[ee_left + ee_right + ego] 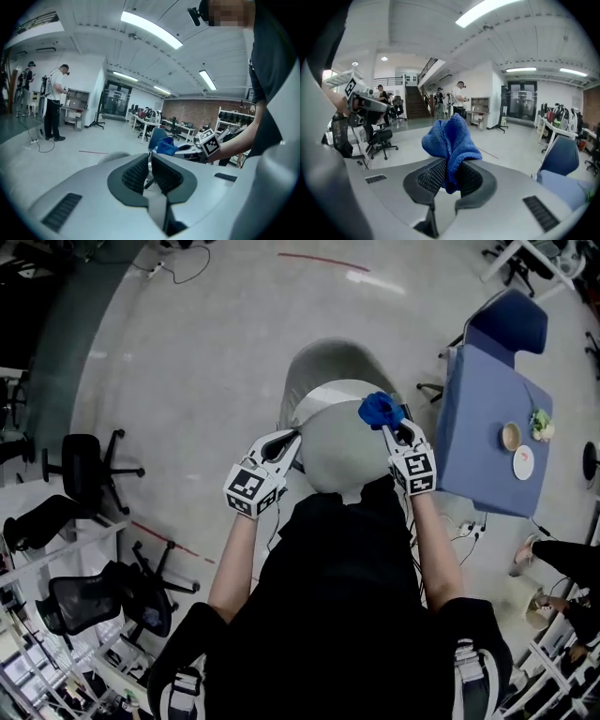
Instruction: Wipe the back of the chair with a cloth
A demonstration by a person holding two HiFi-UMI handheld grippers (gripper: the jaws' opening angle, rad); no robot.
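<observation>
The chair back is a rounded grey shell with a pale rim, just in front of my body. My right gripper is at its upper right edge, shut on a bunched blue cloth. The cloth sticks up from between the right gripper's pads. My left gripper is at the back's left rim. Its jaws are pressed nearly together with a thin pale sliver between them, apparently that rim. From the left gripper view the cloth shows across the chair.
A blue table with small dishes stands to the right, a blue chair behind it. Black office chairs crowd the left side. A person stands far off, and cables lie on the floor.
</observation>
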